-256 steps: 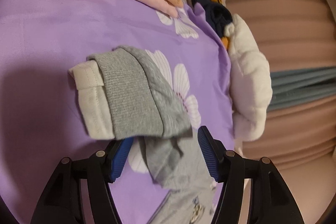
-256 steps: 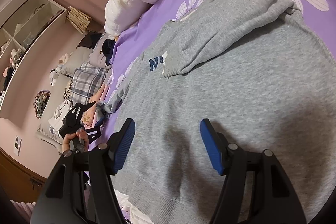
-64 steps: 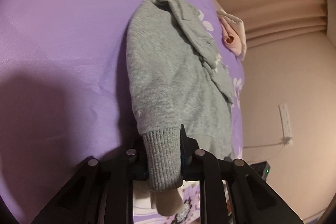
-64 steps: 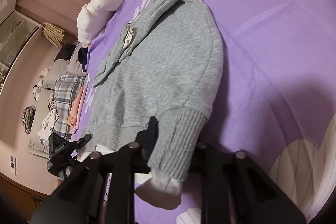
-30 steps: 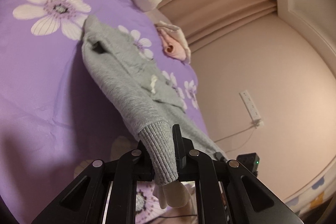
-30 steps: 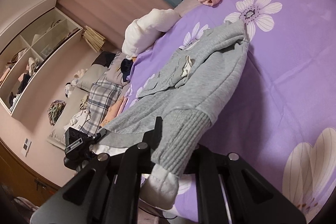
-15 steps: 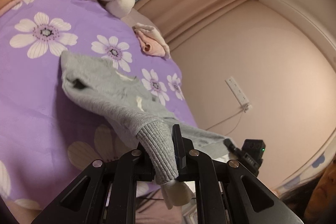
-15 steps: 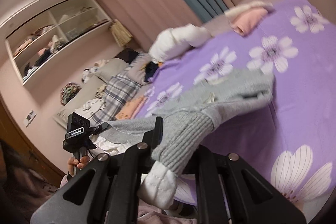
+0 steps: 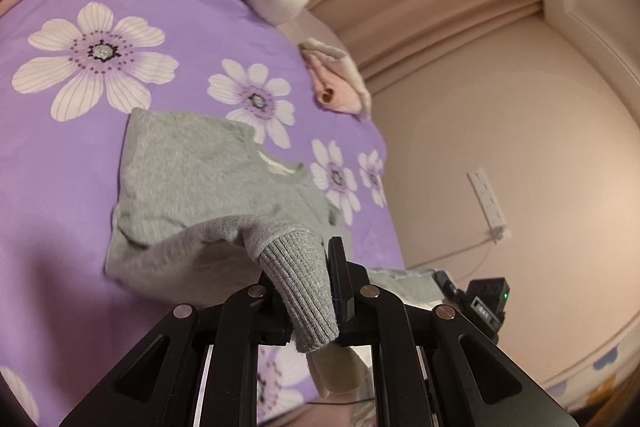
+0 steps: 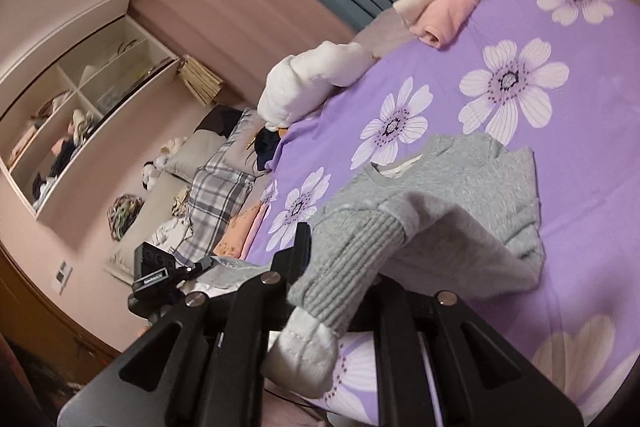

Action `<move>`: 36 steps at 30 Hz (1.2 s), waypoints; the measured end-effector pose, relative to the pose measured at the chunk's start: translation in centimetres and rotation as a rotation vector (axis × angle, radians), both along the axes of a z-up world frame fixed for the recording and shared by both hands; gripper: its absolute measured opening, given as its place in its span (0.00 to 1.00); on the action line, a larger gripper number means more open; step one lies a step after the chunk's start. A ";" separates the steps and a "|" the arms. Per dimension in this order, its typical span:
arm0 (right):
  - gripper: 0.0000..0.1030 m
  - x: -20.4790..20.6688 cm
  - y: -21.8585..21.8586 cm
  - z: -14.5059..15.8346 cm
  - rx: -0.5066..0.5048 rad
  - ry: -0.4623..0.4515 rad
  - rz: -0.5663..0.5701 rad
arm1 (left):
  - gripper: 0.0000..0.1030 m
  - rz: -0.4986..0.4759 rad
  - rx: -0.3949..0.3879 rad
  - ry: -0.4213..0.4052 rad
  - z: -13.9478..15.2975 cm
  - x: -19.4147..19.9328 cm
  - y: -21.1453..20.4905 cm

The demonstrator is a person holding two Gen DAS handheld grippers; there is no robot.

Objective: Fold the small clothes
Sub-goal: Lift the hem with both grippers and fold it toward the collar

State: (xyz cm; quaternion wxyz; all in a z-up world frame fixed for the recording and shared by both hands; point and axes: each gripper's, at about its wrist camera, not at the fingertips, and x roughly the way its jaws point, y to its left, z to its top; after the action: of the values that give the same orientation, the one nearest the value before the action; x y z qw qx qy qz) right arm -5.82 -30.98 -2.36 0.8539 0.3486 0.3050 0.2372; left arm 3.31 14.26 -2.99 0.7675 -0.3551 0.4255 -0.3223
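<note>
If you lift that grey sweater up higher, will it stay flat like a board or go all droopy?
Probably droopy. The grey sweater already sags between the left gripper and right gripper, which pinch its ribbed hem, while its far part lies on the purple bedsheet. It looks soft and light, so it should bend and fold easily, not hold any shape.

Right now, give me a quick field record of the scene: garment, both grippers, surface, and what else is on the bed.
garment: grey sweatshirt, upper part lying on the bed, ribbed hem end lifted
left gripper: shut on the ribbed hem
right gripper: closed on the ribbed hem, jaws beginning to open
surface: purple bedsheet with white flowers
folded items: pink folded garment near the far edge
other: white plush pillow; plaid fabric by the pillows
</note>
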 end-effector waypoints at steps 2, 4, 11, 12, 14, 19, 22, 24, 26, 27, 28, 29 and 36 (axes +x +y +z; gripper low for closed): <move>0.12 1.3 -0.1 -0.5 0.007 0.019 -0.008 | 0.09 0.010 -0.004 0.019 -0.6 1.4 -0.1; 0.12 2.6 -0.4 -1.2 0.016 0.047 -0.022 | 0.09 0.019 0.001 0.032 -1.1 2.3 -0.2; 0.12 5.1 -0.7 -2.9 0.027 0.103 -0.043 | 0.09 0.026 0.032 0.079 -2.8 4.8 -1.0; 0.12 5.4 -0.7 -3.1 0.026 0.109 -0.046 | 0.09 0.026 0.033 0.085 -3.0 5.1 -1.0; 0.12 5.9 -0.7 -3.5 0.029 0.120 -0.050 | 0.09 0.029 0.035 0.100 -3.5 5.7 -1.1; 0.12 6.9 -0.8 -4.0 0.038 0.138 -0.056 | 0.09 0.028 0.047 0.115 -3.9 6.7 -1.5; 0.12 7.4 -0.8 -4.3 0.037 0.148 -0.060 | 0.09 0.027 0.051 0.121 -4.0 7.2 -1.7; 0.12 7.6 -0.9 -4.4 0.036 0.153 -0.063 | 0.09 0.028 0.051 0.126 -4.1 7.5 -1.8; 0.12 7.9 -1.0 -4.5 0.035 0.156 -0.065 | 0.09 0.027 0.051 0.130 -4.2 7.9 -1.9; 0.12 8.0 -1.1 -4.6 0.035 0.159 -0.067 | 0.09 0.028 0.052 0.132 -4.2 8.0 -2.0; 0.12 8.1 -1.1 -4.7 0.037 0.162 -0.069 | 0.09 0.027 0.052 0.134 -4.3 8.1 -2.0; 0.12 8.3 -1.2 -4.8 0.038 0.164 -0.070 | 0.09 0.027 0.052 0.135 -4.3 8.3 -2.1; 0.12 8.8 -1.4 -5.4 0.043 0.178 -0.081 | 0.09 0.029 0.059 0.148 -4.5 9.1 -2.2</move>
State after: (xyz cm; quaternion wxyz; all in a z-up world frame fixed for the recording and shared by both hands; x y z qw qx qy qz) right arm 3.01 -32.37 -7.72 0.8247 0.3986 0.3600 0.1770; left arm 12.37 12.07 -7.50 0.7485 -0.3614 0.4853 -0.2714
